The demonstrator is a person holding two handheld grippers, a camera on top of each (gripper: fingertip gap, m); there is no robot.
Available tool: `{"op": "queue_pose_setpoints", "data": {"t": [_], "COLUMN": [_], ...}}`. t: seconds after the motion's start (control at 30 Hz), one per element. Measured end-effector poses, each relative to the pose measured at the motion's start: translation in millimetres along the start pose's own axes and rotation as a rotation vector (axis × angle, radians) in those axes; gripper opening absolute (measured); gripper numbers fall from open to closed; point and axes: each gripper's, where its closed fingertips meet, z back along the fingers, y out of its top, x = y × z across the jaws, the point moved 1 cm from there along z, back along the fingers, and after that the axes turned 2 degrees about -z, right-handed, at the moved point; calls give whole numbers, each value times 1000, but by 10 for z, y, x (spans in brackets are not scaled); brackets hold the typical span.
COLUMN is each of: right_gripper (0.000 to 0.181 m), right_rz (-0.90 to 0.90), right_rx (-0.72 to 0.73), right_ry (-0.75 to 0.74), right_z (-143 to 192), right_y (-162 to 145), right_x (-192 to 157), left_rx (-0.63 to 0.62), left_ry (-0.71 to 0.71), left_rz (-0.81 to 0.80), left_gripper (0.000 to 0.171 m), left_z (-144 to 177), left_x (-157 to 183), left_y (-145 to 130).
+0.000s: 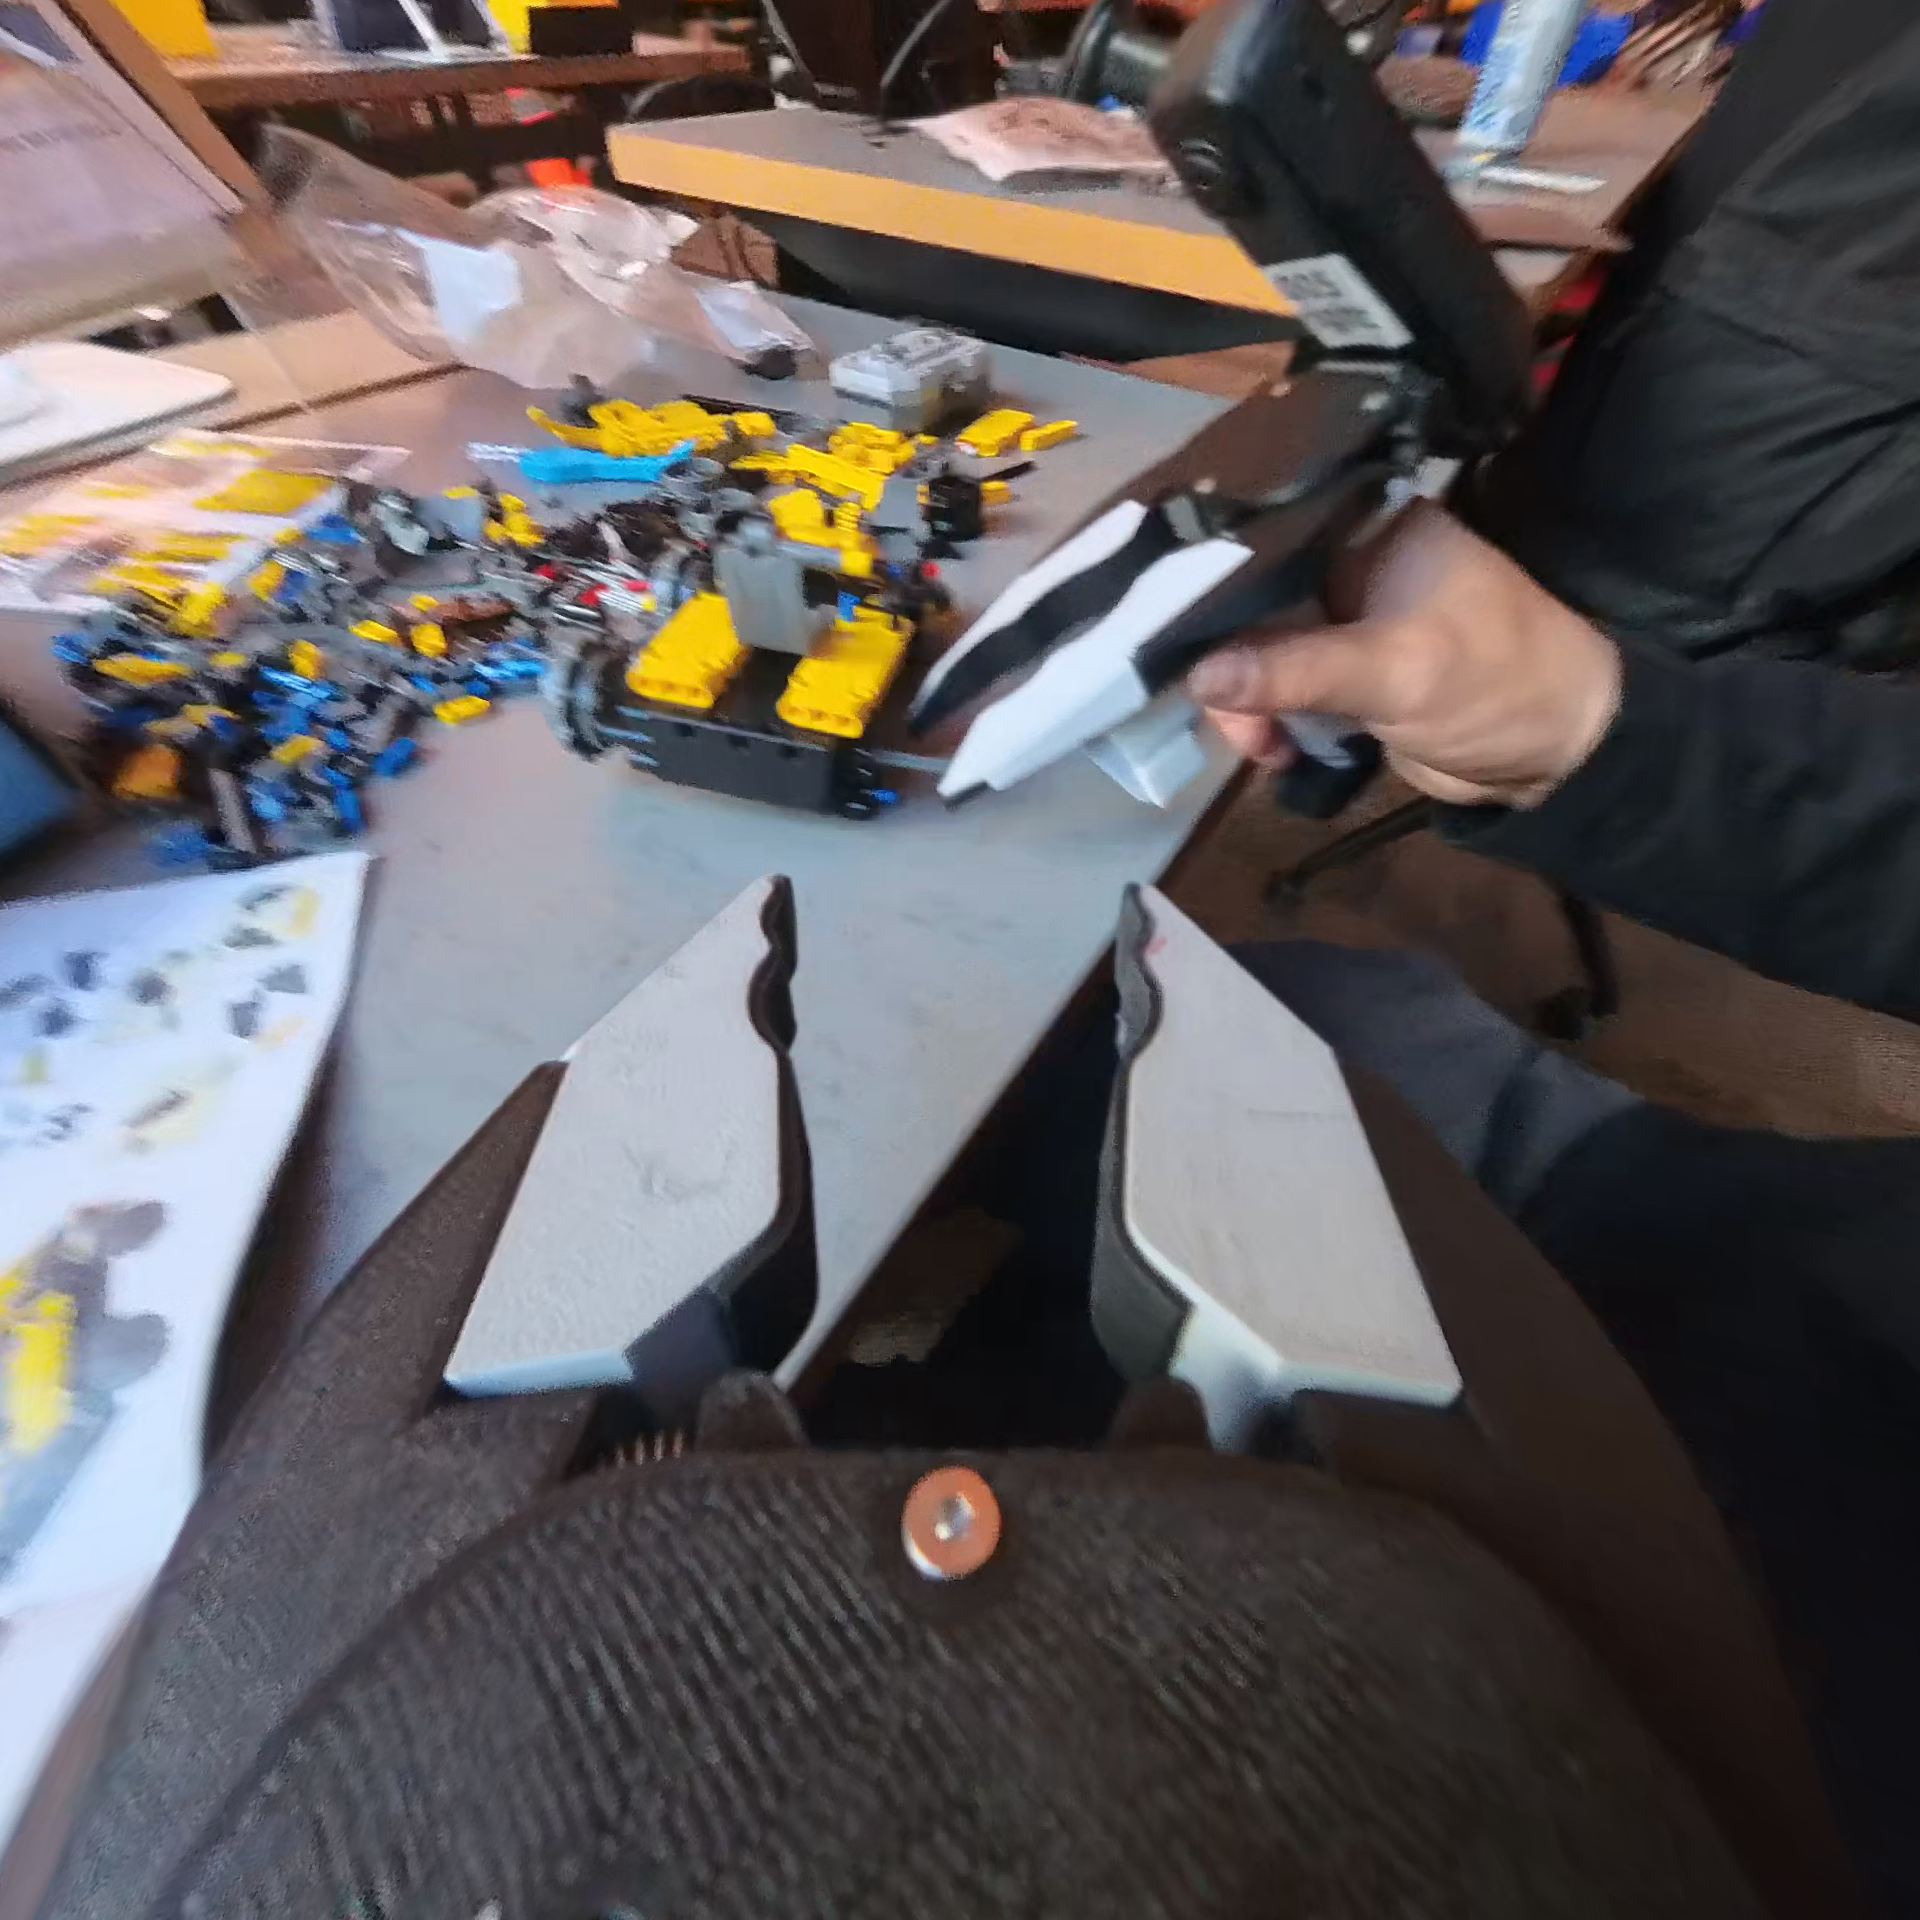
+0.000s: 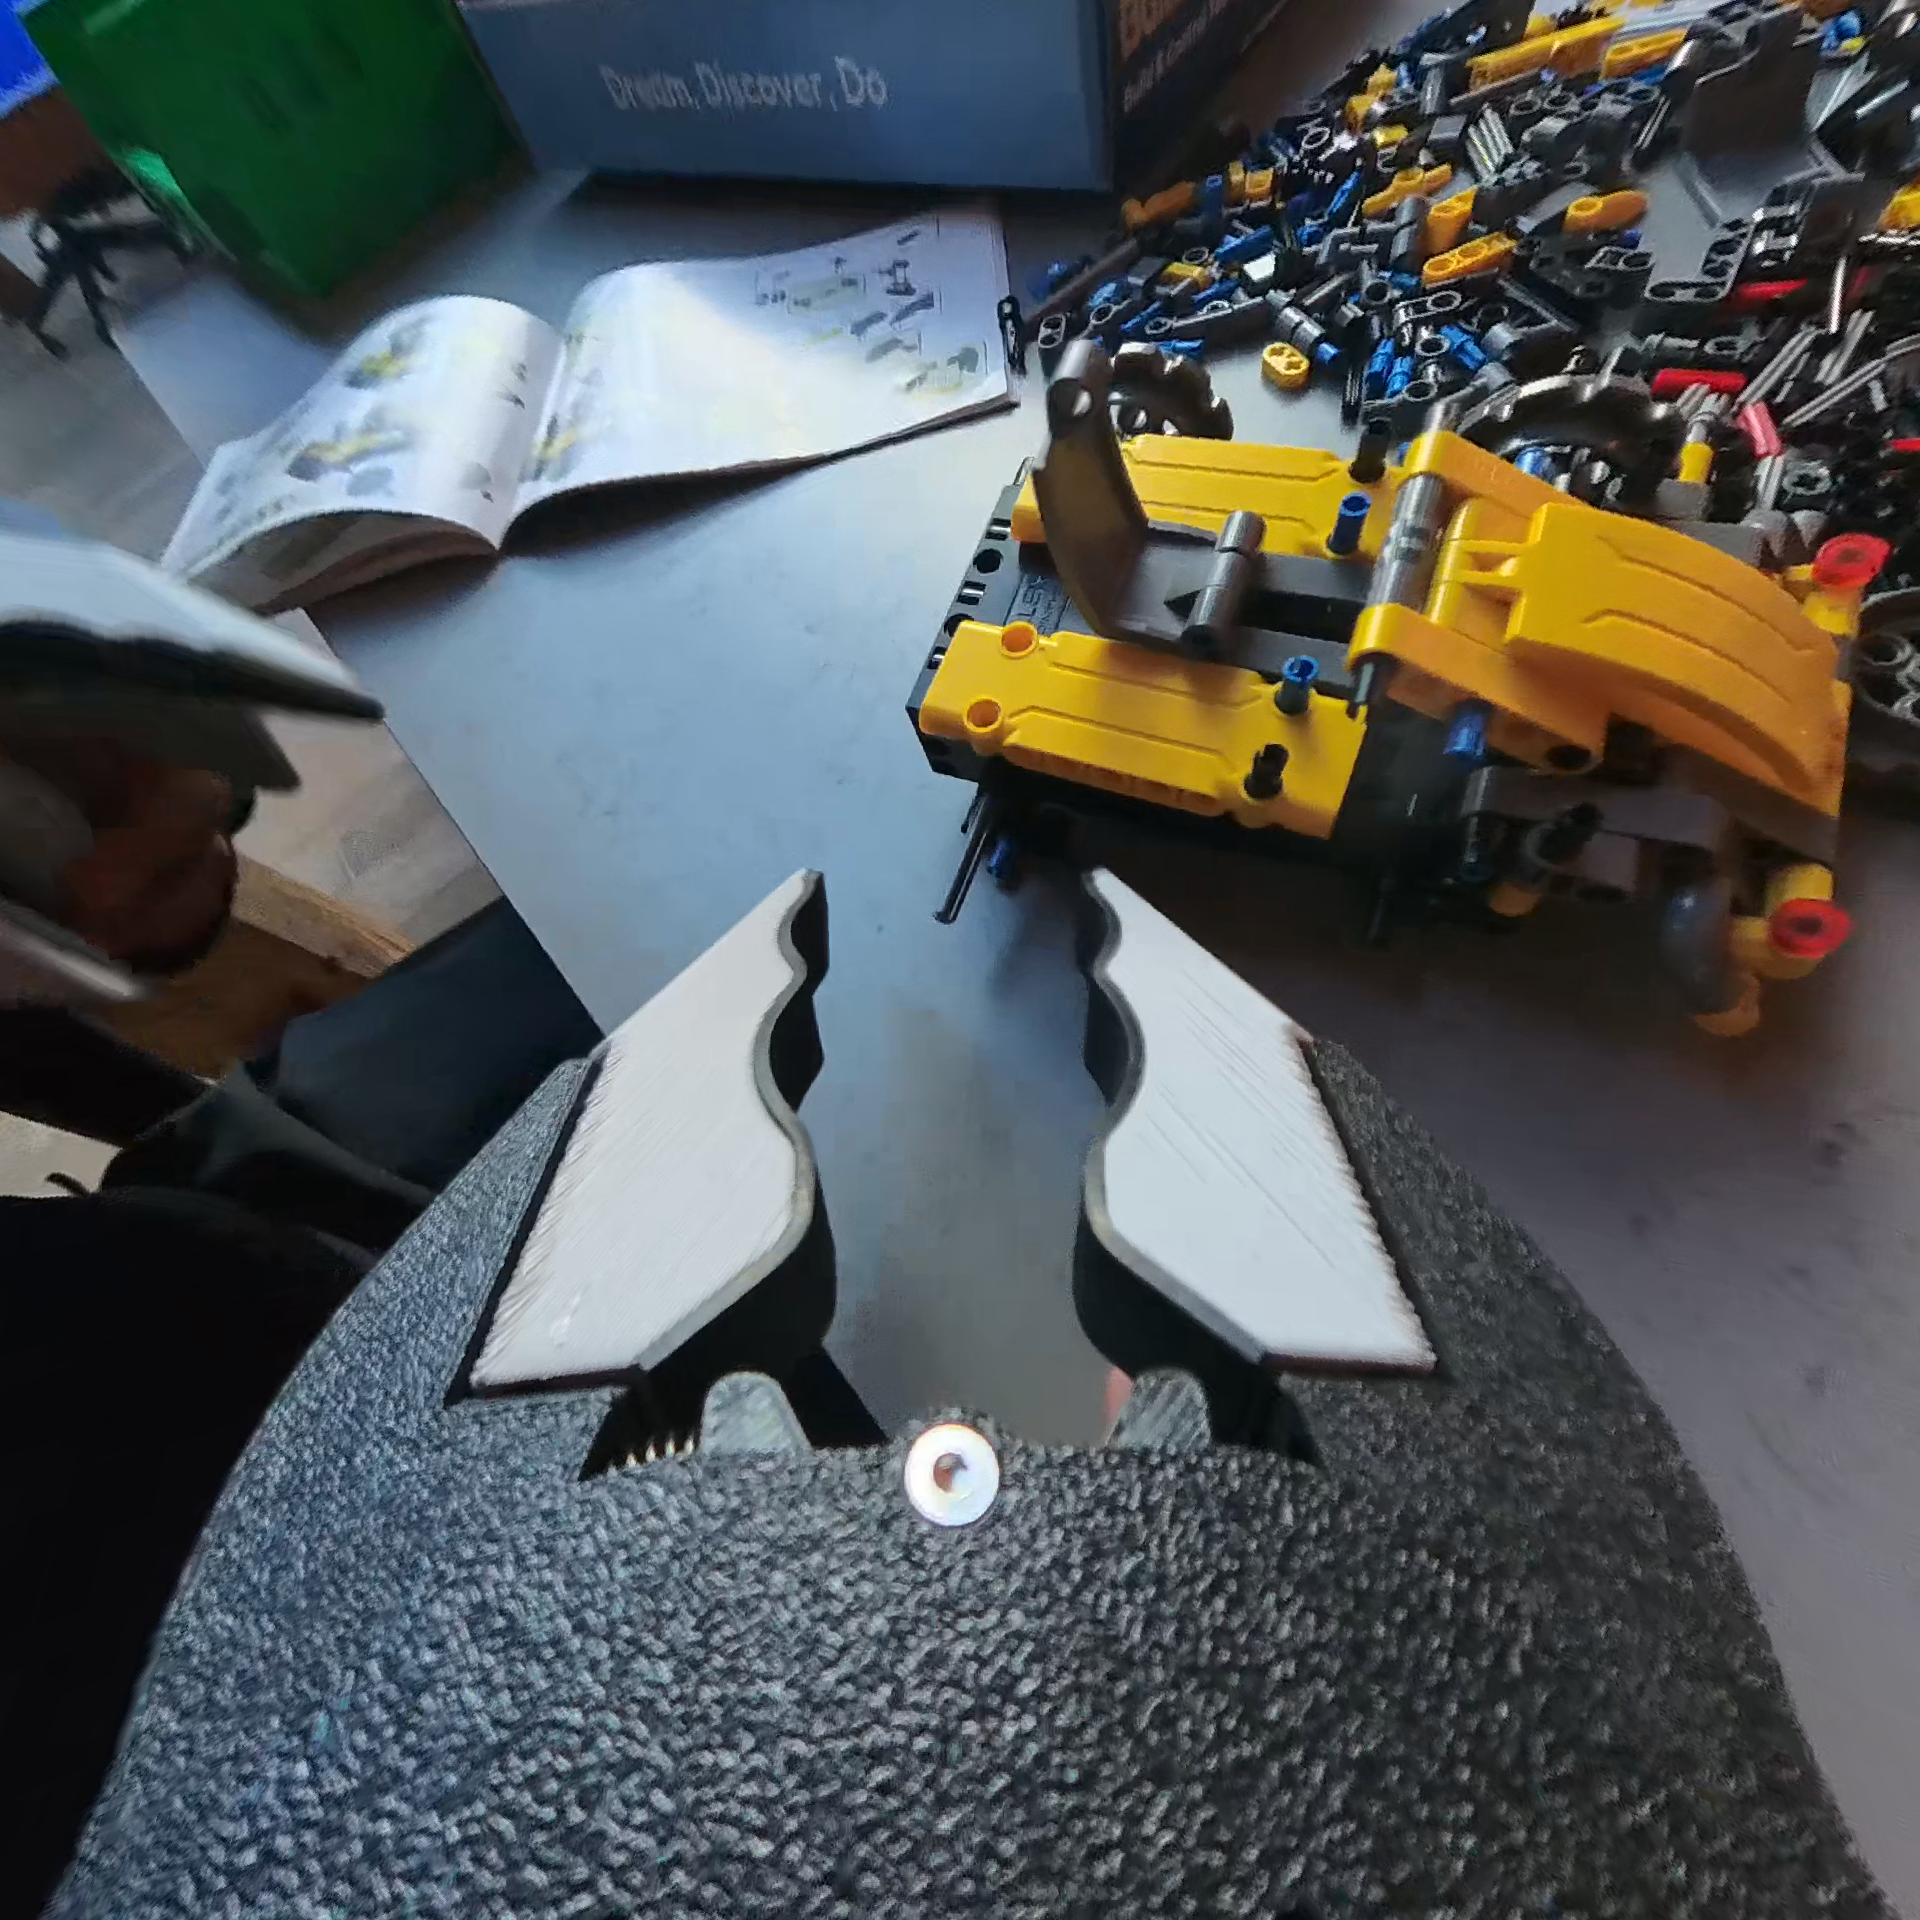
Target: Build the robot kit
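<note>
Yellow brick model point(image 2: 1392, 665) on grey table point(image 2: 644, 748), cluttered workshop behind, both hand-held grippers released, empty

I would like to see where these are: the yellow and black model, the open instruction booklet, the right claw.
yellow and black model point(image 2: 1382, 665), right wrist view, yellow side panel.
open instruction booklet point(image 2: 623, 395), right wrist view, right page.
right claw point(image 2: 951, 894), right wrist view, between fingertips.

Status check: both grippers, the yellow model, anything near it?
Left gripper open, empty, over bare table. Right gripper open, empty, tips just short of yellow model. Loose parts pile behind it, open booklet off to the side.
</note>
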Motion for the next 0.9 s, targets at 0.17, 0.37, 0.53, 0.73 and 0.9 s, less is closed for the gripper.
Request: {"op": "queue_pose_setpoints", "data": {"t": [0.17, 0.37, 0.53, 0.73, 0.9], "right_gripper": [48, 36, 22, 7, 7], "right_rz": [19, 15, -52, -220, -297], "right_rx": [-67, -115, -109, -101, -118], "right_ry": [-53, -89, -21, 155, 241], "right_z": [-106, -179, -163, -138, -117], "right_y": [-18, -17, -15, -1, -8], "right_x": [61, 103, 75, 12, -37], "left_rx": [-103, -259, -320, -341, -241], "left_ry": [80, 8, -58, -59, -12], "left_rz": [-84, -101, -81, -143, -228], "left_gripper": [72, 85, 90, 85, 65], "left_z": [-337, -821, -1033, -1081, -839], "left_x": [-430, -683, -760, -782, -610], "left_y": [-4, -149, -185, -202, -131]}}
